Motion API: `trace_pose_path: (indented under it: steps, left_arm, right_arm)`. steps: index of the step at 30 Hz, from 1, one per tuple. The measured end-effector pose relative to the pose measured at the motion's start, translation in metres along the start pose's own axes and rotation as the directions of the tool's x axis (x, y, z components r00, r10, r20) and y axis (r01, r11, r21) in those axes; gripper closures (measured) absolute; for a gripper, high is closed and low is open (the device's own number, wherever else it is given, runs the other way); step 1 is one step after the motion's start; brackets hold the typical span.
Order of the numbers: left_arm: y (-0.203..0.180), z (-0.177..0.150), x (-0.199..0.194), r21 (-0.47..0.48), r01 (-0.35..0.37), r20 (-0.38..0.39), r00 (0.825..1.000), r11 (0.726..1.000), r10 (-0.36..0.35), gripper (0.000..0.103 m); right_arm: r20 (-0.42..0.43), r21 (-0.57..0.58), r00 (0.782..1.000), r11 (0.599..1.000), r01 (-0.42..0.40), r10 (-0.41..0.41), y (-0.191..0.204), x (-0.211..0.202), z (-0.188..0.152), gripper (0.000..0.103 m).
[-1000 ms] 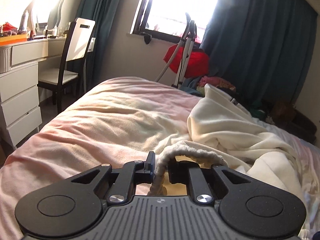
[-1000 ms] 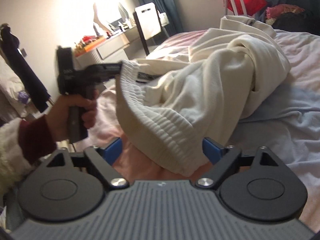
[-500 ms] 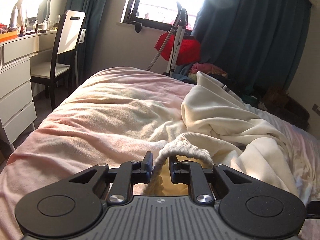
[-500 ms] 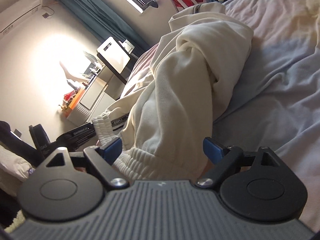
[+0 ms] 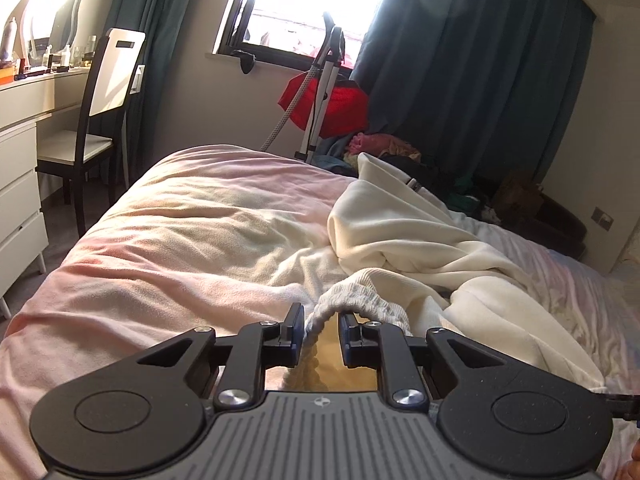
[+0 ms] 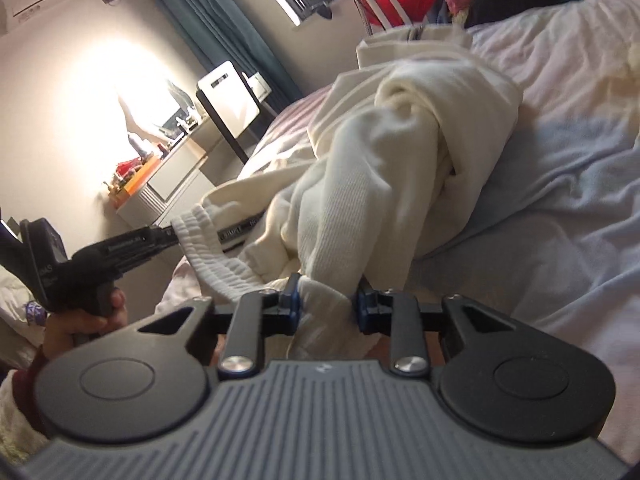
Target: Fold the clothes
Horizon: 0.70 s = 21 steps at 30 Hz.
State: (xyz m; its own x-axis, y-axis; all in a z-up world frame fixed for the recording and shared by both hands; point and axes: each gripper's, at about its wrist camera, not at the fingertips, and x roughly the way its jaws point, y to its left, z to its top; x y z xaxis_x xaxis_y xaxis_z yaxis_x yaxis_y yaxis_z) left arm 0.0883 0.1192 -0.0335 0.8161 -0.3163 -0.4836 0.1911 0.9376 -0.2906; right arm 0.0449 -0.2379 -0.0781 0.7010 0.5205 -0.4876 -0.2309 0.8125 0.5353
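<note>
Cream garment (image 6: pixel 384 184) strung lengthwise up the bed (image 5: pixel 168 240) toward the window; ribbed waistband pinched in left claw (image 5: pixel 319 330), just clamped by right claw (image 6: pixel 327 305).

Soft ribbed cream cloth garment (image 6: pixel 372 184) on matt wrinkled cloth bedcover (image 5: pixel 192 240).

Both grippers show black linkage arms, silver screws and a ribbed grey body; the right gripper (image 6: pixel 326 306) wears blue pads, and the sleeve (image 6: pixel 24 396) is maroon under white fleece.
</note>
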Motion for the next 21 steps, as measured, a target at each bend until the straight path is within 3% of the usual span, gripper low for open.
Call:
trace_pose_path:
  steps: [3, 8, 13, 17, 19, 21]
  left_arm:
    - [0.005, 0.002, -0.014, -0.05, 0.066, 0.035, 0.997, 0.997, -0.065, 0.08]
    - [0.009, 0.004, -0.031, -0.099, 0.152, 0.083, 0.986, 0.983, -0.144, 0.063]
    - [0.005, 0.009, -0.047, -0.087, 0.202, 0.162, 0.969, 0.976, -0.186, 0.057]
    - [0.0, 0.004, -0.035, -0.121, 0.185, 0.046, 0.982, 0.975, -0.181, 0.056]
    - [0.002, -0.004, -0.026, -0.198, 0.13, -0.053, 0.988, 0.972, -0.143, 0.056]
    - [0.012, -0.013, -0.022, -0.312, 0.092, -0.11, 0.985, 0.946, -0.132, 0.053]
  right_arm:
    - [0.057, -0.062, 0.998, 0.997, 0.039, -0.035, 0.012, -0.018, 0.003, 0.074]
    - [-0.018, -0.126, 0.994, 0.986, 0.108, -0.111, 0.011, -0.002, -0.004, 0.073]
    - [-0.02, -0.17, 0.994, 0.98, 0.106, -0.111, 0.019, 0.002, -0.006, 0.073]
    - [-0.02, -0.167, 0.994, 0.98, 0.106, -0.111, 0.018, 0.003, -0.005, 0.073]
    - [-0.023, -0.165, 0.993, 0.98, 0.109, -0.114, 0.017, 0.004, -0.006, 0.073]
    - [-0.023, -0.164, 0.993, 0.98, 0.112, -0.117, 0.019, 0.003, -0.007, 0.072]
